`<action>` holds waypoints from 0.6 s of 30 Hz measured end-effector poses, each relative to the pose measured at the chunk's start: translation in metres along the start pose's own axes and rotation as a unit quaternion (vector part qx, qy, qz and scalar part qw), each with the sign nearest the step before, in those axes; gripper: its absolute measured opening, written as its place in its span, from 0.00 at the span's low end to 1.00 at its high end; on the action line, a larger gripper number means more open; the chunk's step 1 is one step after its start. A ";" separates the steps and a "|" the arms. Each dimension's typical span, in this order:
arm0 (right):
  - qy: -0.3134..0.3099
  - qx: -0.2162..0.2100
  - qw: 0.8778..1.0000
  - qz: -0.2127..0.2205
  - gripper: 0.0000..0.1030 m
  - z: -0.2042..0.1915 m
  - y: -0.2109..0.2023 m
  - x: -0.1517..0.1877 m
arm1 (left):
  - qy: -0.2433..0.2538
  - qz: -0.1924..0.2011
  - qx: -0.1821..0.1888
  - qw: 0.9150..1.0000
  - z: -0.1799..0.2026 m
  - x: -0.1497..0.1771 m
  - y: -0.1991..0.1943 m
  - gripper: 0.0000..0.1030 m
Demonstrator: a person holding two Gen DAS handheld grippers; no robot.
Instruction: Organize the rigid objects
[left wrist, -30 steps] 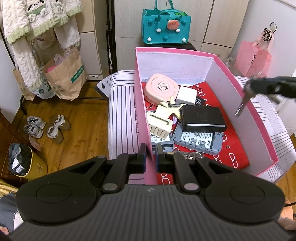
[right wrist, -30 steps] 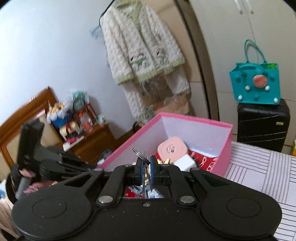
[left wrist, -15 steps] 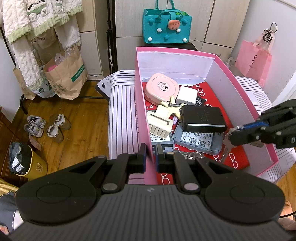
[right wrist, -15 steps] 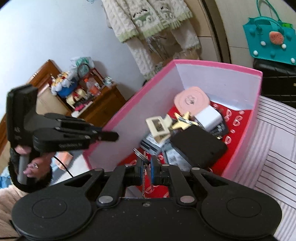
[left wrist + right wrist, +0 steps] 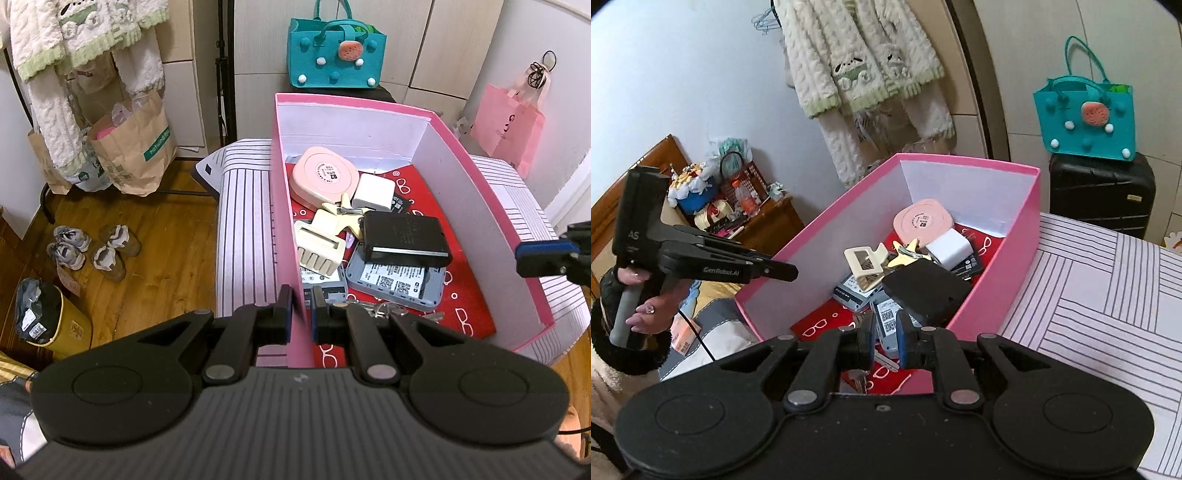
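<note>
Pink box [image 5: 476, 206] sits on a striped cushion [image 5: 243, 236], open-topped, with a red patterned lining. The left gripper [image 5: 300, 317] straddles the box's near-left wall: one finger outside, one inside, jaws pressed together on the pink card. In the right wrist view it [image 5: 783, 271] reaches in from the left, angled down at the rim, held in a hand [image 5: 646, 295] with a dark fuzzy cuff.

The right gripper [image 5: 886, 338] hangs over the box's near end, pointing down into it. Its jaws are opening, with a gap between the blue pads and nothing pressed between them. Keys [image 5: 862, 373] lie on the red lining just below and behind the fingertips, partly hidden by the gripper body. From the left wrist view the keys [image 5: 384, 308] rest at the near end of the box floor, beside the grey devices, and only the tip of the right gripper [image 5: 543, 254] shows, at the frame's right edge above the right wall.

Count inside the box:
- one round pink case [image 5: 325, 177]
- one white charger [image 5: 373, 192]
- one black wallet-like block [image 5: 402, 236]
- two grey labelled devices [image 5: 395, 280]
- one cream hair claw [image 5: 321, 243]
- one gold star clip [image 5: 905, 254]
- one bunch of keys

Behind the box, one teal bag [image 5: 1086, 118] stands on a black suitcase [image 5: 1100, 195].
</note>
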State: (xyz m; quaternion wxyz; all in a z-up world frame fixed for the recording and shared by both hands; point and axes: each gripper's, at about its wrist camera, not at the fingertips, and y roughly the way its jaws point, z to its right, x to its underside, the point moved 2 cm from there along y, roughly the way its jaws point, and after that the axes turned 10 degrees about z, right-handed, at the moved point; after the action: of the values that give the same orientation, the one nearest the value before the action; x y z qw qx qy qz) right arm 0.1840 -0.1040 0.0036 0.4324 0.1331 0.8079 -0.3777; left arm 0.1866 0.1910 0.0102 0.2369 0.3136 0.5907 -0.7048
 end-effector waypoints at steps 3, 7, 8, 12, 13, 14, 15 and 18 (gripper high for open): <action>-0.012 0.001 1.000 0.007 0.19 -0.003 -0.002 0.001 | -0.003 -0.001 -0.003 1.000 0.001 0.001 -0.001 0.08; -0.013 -0.003 1.000 0.010 0.20 -0.002 0.000 0.002 | -0.013 -0.006 -0.005 1.000 0.000 0.001 -0.002 0.08; -0.016 0.002 1.000 0.011 0.20 -0.002 0.001 0.002 | -0.015 -0.007 -0.007 1.000 0.000 0.001 -0.003 0.08; -0.026 0.013 0.999 0.018 0.21 -0.003 -0.001 0.004 | -0.014 -0.002 -0.018 1.000 0.002 0.000 -0.014 0.08; -0.024 0.010 0.999 0.020 0.21 -0.004 -0.003 0.004 | -0.013 0.001 -0.022 1.000 0.003 0.000 -0.018 0.08; -0.023 0.007 0.999 0.022 0.21 -0.004 -0.005 0.003 | -0.013 0.003 -0.025 1.000 0.004 -0.001 -0.023 0.08; -0.026 0.005 0.999 0.024 0.21 -0.005 -0.008 0.003 | -0.014 0.005 -0.030 0.999 0.005 0.000 -0.028 0.09; -0.050 0.003 0.998 0.030 0.21 -0.014 -0.018 0.002 | -0.018 0.005 -0.036 0.999 0.006 0.002 -0.047 0.10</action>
State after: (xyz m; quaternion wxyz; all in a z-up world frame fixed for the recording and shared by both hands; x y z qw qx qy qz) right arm 0.1650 -0.1062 0.0155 0.4830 0.1395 0.7796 -0.3735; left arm 0.1516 0.1942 0.0417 0.2626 0.2951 0.6093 -0.6875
